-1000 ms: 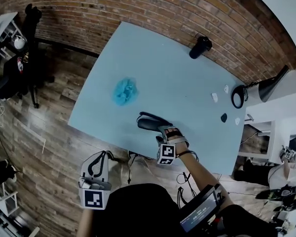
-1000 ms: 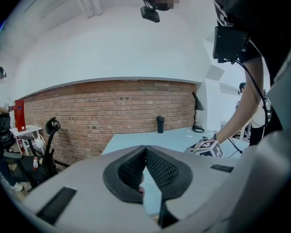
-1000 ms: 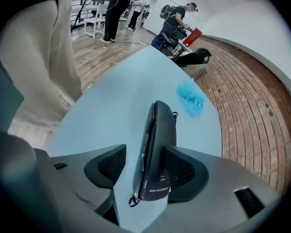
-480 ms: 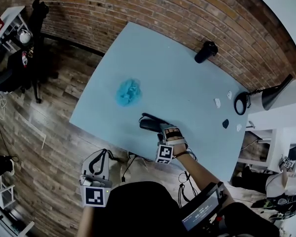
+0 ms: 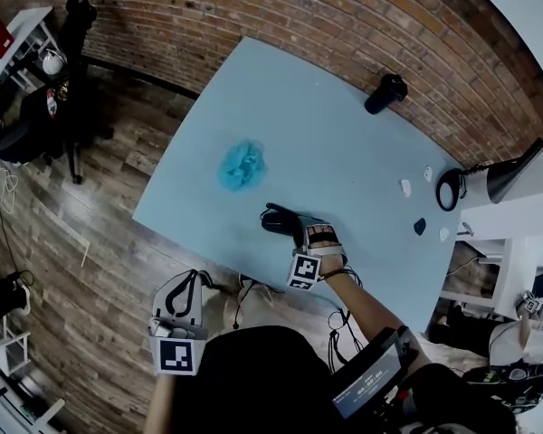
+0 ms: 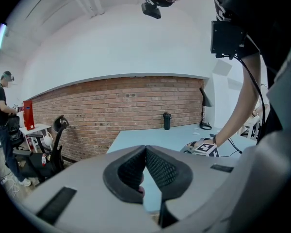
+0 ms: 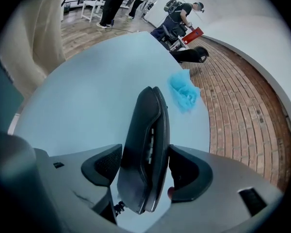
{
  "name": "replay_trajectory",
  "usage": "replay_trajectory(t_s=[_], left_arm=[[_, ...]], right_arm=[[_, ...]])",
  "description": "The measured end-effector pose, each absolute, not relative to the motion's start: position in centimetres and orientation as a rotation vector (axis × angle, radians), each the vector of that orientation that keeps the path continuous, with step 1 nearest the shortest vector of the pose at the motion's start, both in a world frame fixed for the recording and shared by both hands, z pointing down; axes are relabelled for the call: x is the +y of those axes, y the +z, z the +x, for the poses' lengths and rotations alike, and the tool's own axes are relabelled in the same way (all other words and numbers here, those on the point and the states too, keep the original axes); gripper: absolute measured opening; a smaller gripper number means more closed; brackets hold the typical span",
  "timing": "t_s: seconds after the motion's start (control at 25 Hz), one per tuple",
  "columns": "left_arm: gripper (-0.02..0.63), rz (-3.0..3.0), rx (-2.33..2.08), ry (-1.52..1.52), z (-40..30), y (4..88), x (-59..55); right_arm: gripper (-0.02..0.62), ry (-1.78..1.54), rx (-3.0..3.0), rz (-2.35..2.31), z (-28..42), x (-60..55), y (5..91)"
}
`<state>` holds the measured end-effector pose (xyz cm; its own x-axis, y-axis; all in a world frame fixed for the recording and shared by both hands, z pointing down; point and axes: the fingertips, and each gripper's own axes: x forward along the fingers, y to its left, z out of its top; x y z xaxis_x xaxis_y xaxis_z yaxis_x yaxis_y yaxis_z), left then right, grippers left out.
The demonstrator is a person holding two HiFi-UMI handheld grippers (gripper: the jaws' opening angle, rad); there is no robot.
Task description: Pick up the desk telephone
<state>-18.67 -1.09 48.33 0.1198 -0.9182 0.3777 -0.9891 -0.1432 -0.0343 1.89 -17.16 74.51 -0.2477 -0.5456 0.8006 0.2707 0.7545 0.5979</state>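
Desk telephone (image 7: 144, 130): on blue table (image 5: 344, 143), between right gripper (image 7: 145, 159) jaws, just opened wider, not clamped. Left gripper (image 6: 146, 152): clenched, empty.

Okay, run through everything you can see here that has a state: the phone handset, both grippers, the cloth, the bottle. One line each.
telephone handset: lying on the table, not lifted.
right gripper: open, fingers have just been opening, handset between them.
left gripper: shut, nothing held.
blue cloth: crumpled in a heap on the table.
black bottle: standing upright.
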Motion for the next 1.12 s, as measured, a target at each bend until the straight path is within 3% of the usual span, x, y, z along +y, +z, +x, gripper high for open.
replay_trajectory(t_s=[1.12], left_arm=[[0.015, 2.216, -1.855, 0.465, -18.2, 49.0, -1.9]], right_arm=[[0.299, -0.498, -1.674, 0.213, 0.9, -17.5, 75.2]])
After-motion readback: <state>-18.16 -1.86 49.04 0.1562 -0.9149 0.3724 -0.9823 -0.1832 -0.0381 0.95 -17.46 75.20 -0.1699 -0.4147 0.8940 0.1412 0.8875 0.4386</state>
